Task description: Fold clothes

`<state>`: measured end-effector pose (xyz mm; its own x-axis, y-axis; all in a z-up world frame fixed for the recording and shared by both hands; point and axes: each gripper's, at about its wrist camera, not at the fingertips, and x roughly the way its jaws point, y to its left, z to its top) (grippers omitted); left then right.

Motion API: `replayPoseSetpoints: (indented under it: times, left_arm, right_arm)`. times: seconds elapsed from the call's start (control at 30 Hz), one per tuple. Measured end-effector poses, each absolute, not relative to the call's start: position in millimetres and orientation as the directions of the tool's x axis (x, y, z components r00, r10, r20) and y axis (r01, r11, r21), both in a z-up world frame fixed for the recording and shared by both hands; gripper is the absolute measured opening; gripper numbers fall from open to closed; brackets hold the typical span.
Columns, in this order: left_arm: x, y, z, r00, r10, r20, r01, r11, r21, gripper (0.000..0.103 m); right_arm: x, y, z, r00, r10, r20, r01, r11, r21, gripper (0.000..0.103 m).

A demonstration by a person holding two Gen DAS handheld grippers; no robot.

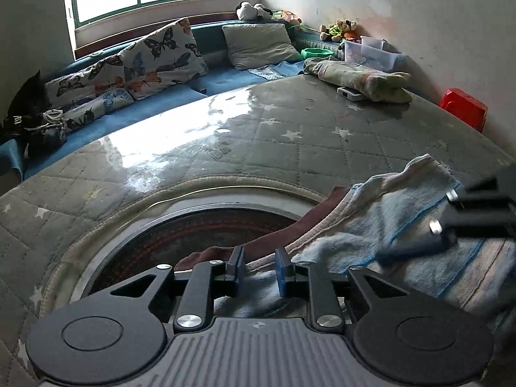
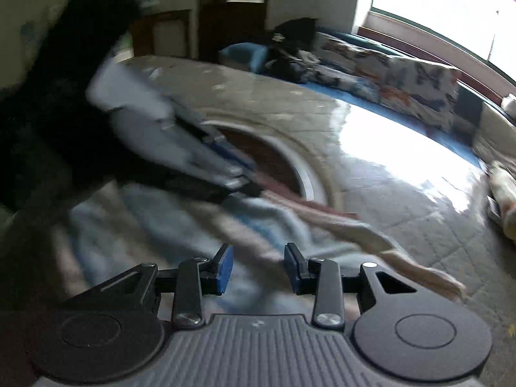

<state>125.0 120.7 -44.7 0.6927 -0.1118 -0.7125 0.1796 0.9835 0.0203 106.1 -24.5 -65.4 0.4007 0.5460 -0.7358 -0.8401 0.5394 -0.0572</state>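
Note:
A pale blue, cream and brown striped cloth lies crumpled on the grey quilted mattress at the near right. My left gripper hovers over the cloth's near left edge with its jaws a little apart and cloth showing between them. My right gripper is open just above the same cloth; its view is blurred. The right gripper also shows in the left wrist view, resting over the cloth. The left gripper shows blurred in the right wrist view.
A round dark inset with a pale rim is in the mattress beside the cloth. A folded blanket, butterfly pillows, a grey cushion, plastic bins and a red box lie at the far side.

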Motion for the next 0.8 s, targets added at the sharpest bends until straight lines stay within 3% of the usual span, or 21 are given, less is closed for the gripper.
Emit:
replayPoseSetpoints:
  times: [0.4,0.8]
  left_arm:
    - [123.7,117.0,-46.7,0.716,-0.077,-0.694,0.139,0.990,0.033,0.028]
    - [120.3,110.5,-48.9,0.733,-0.028,-0.679,0.102,0.992,0.070,0.032]
  right_arm:
    - [45.3,-57.3,-58.5,0.232,0.617,-0.752,-0.887,0.451,0.096,0.036]
    - [43.7,-149.2,-54.3,0.398,0.500,-0.769,-0.683,0.721,0.116,0.036]
